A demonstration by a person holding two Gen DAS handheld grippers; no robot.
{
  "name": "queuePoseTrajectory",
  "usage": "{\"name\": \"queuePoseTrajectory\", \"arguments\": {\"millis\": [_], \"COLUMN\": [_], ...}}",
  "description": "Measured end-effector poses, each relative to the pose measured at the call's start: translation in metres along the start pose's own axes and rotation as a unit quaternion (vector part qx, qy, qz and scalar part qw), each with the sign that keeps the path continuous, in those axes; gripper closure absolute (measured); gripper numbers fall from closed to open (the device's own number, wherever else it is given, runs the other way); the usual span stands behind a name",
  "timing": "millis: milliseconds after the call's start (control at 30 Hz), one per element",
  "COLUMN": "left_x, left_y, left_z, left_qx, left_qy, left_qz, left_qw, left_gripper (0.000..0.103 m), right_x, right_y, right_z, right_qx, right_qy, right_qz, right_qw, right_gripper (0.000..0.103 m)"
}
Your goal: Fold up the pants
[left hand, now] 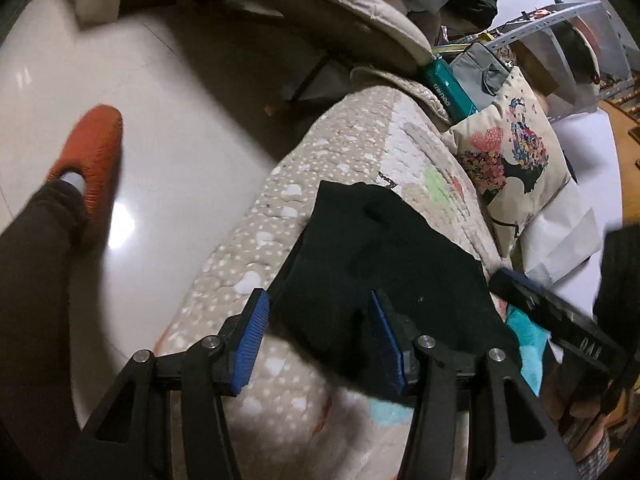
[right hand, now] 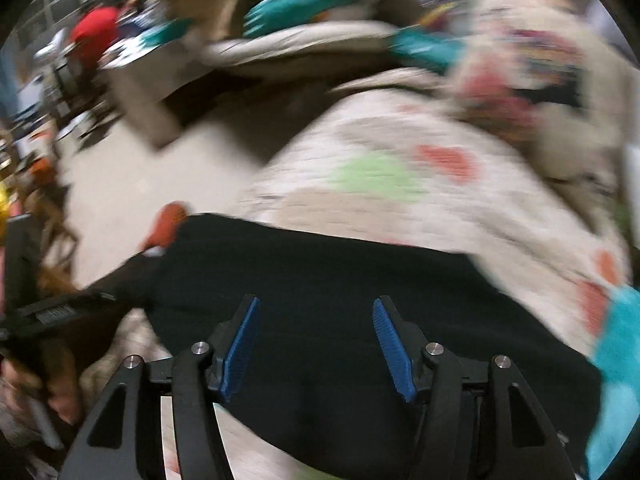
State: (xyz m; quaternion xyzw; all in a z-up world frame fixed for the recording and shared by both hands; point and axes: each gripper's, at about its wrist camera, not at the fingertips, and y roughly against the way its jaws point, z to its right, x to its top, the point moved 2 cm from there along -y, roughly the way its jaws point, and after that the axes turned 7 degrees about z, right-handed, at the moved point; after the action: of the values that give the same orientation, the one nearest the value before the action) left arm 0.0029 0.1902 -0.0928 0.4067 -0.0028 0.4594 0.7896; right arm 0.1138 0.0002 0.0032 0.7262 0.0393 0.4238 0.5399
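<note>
The black pants lie in a folded heap on the patterned quilt of a sofa. My left gripper is open, its blue pads spread over the pants' near edge, holding nothing. In the blurred right wrist view the pants spread wide across the quilt. My right gripper is open just above them and holds nothing. The right gripper's black body shows at the right edge of the left wrist view; the left gripper's body shows at the left of the right wrist view.
A printed cushion leans at the back of the sofa, with a teal box and bags behind it. The tiled floor lies to the left, with the person's leg and orange slipper. A turquoise cloth lies at the right.
</note>
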Motion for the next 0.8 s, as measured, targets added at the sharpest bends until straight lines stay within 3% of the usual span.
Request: {"name": "queuePoseTrajectory", "arguments": {"millis": [133, 233, 333, 500, 533, 600, 633, 667, 700, 800], "left_x": [0.002, 0.006, 0.009, 0.009, 0.009, 0.010, 0.010, 0.011, 0.011, 0.010], "left_y": [-0.019, -0.031, -0.037, -0.040, -0.040, -0.040, -0.039, -0.038, -0.037, -0.031], "left_z": [-0.007, -0.018, -0.028, -0.019, -0.017, -0.016, -0.016, -0.018, -0.019, -0.016], "left_qx": [-0.027, -0.041, -0.060, -0.060, -0.061, -0.054, -0.057, -0.061, -0.064, -0.071], "left_qy": [0.012, 0.035, 0.071, 0.050, 0.044, 0.031, 0.030, 0.033, 0.036, 0.034], "left_qz": [-0.013, -0.013, -0.012, -0.013, -0.015, -0.020, -0.022, -0.025, -0.026, -0.026], "left_qw": [0.9995, 0.9985, 0.9956, 0.9969, 0.9971, 0.9978, 0.9977, 0.9973, 0.9970, 0.9966], "left_gripper": [0.051, 0.042, 0.037, 0.037, 0.042, 0.068, 0.075, 0.077, 0.079, 0.081], "right_x": [0.037, 0.058, 0.062, 0.053, 0.049, 0.041, 0.036, 0.031, 0.030, 0.029], "right_y": [-0.052, -0.089, -0.122, -0.162, -0.165, -0.166, -0.165, -0.166, -0.167, -0.159], "right_z": [-0.040, -0.063, -0.083, -0.098, -0.102, -0.113, -0.119, -0.124, -0.127, -0.129], "right_qx": [0.034, 0.041, 0.042, 0.052, 0.058, 0.069, 0.071, 0.068, 0.060, 0.059], "right_qy": [0.033, 0.073, 0.123, 0.167, 0.175, 0.196, 0.207, 0.219, 0.229, 0.227], "right_qz": [-0.037, -0.075, -0.115, -0.174, -0.183, -0.193, -0.197, -0.201, -0.203, -0.188], "right_qw": [0.998, 0.994, 0.985, 0.969, 0.966, 0.959, 0.956, 0.952, 0.950, 0.954], "right_gripper": [0.040, 0.040, 0.040, 0.040, 0.040, 0.040, 0.043, 0.068, 0.077, 0.083]}}
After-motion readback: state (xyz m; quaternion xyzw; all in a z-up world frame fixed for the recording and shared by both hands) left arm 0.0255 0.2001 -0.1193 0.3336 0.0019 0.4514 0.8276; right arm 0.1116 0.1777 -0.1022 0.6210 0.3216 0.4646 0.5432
